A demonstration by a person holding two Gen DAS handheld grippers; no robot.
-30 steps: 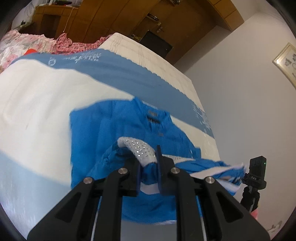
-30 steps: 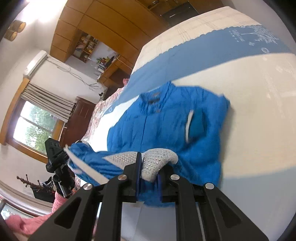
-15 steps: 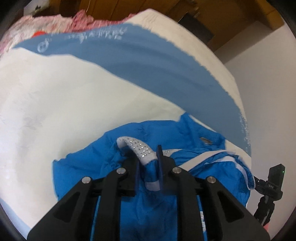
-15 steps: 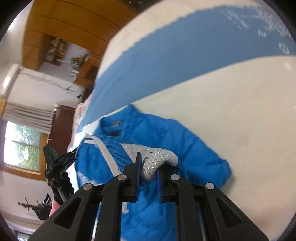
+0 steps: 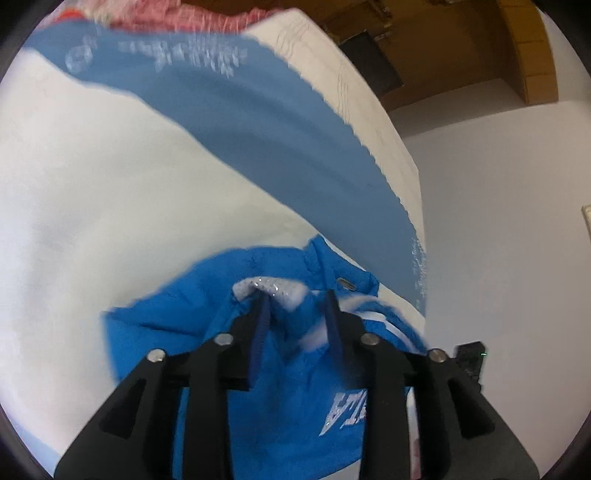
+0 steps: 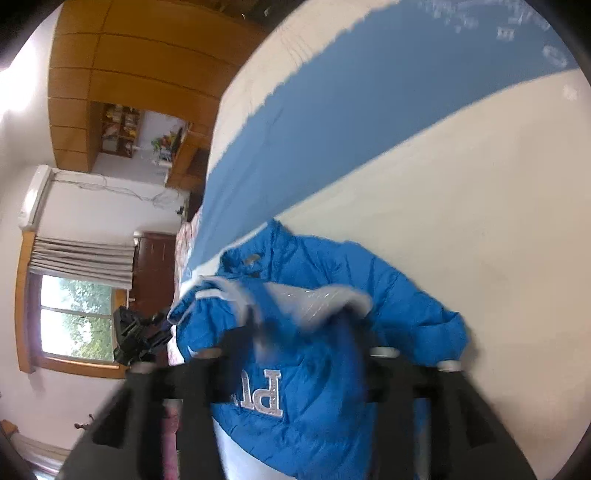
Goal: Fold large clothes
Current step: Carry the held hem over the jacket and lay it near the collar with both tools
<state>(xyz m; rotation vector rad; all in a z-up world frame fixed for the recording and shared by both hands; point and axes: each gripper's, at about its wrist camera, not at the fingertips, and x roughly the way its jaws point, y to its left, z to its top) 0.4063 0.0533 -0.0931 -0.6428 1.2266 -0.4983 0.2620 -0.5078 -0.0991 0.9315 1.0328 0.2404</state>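
A bright blue padded jacket lies on the bed, its lower half folded up over the chest so that silver lettering faces up. The white sparkly hem trim rests near the collar. My left gripper hovers at this trim with its jaws opening, and the cloth lies slack between them. In the right wrist view the same jacket and trim appear. My right gripper is blurred and its jaws are opening wide, with the trim loose between them.
The bed cover is white with a broad blue band. Pink patterned cloth lies at the far end. A black device on a tripod stands beside the bed by the window. A pale wall borders the bed.
Both grippers carried the hem forward and down over the jacket towards the collar. Both were shut on the sparkly trim; now their jaws have parted and the trim lies loose.
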